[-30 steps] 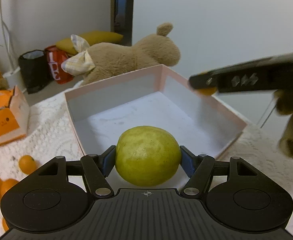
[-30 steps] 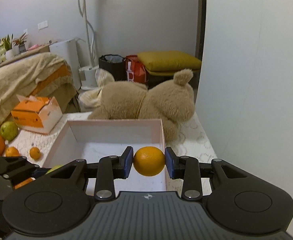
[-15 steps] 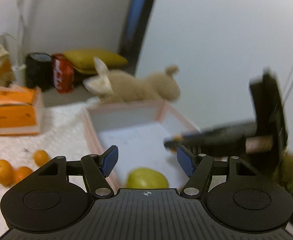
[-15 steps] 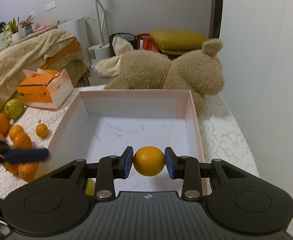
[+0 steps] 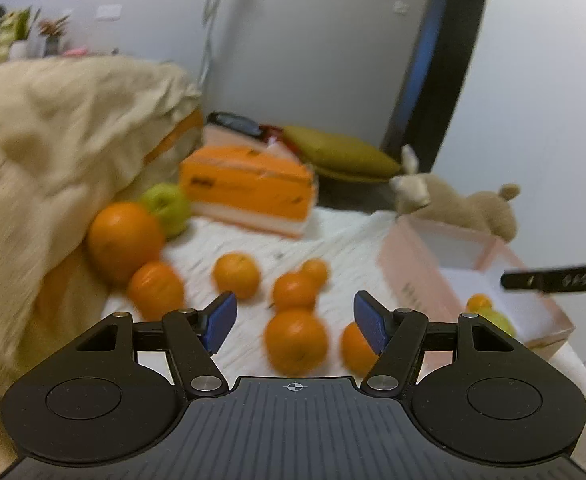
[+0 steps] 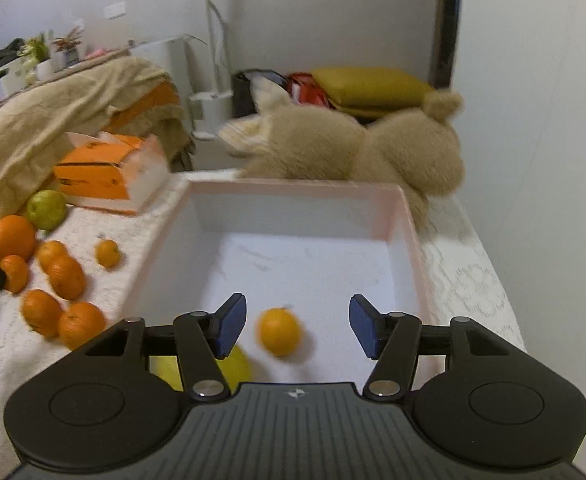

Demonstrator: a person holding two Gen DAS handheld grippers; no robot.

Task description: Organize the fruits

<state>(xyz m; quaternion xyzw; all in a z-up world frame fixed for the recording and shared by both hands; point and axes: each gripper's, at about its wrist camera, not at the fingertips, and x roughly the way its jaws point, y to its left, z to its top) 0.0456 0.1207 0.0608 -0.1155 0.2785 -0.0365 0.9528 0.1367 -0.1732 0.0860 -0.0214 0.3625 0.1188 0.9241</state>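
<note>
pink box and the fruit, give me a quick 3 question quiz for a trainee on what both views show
1. True or false: the right hand-held gripper is shut on the small orange.
2. Which fruits lie inside the pink box? A) small orange and yellow-green fruit B) two green apples C) nothing
3. Fill in: the left hand-held gripper is open and faces the loose oranges on the ____ tablecloth.

Key
1. False: its jaws stand open and the orange sits apart from both pads, in the box.
2. A
3. white
</note>
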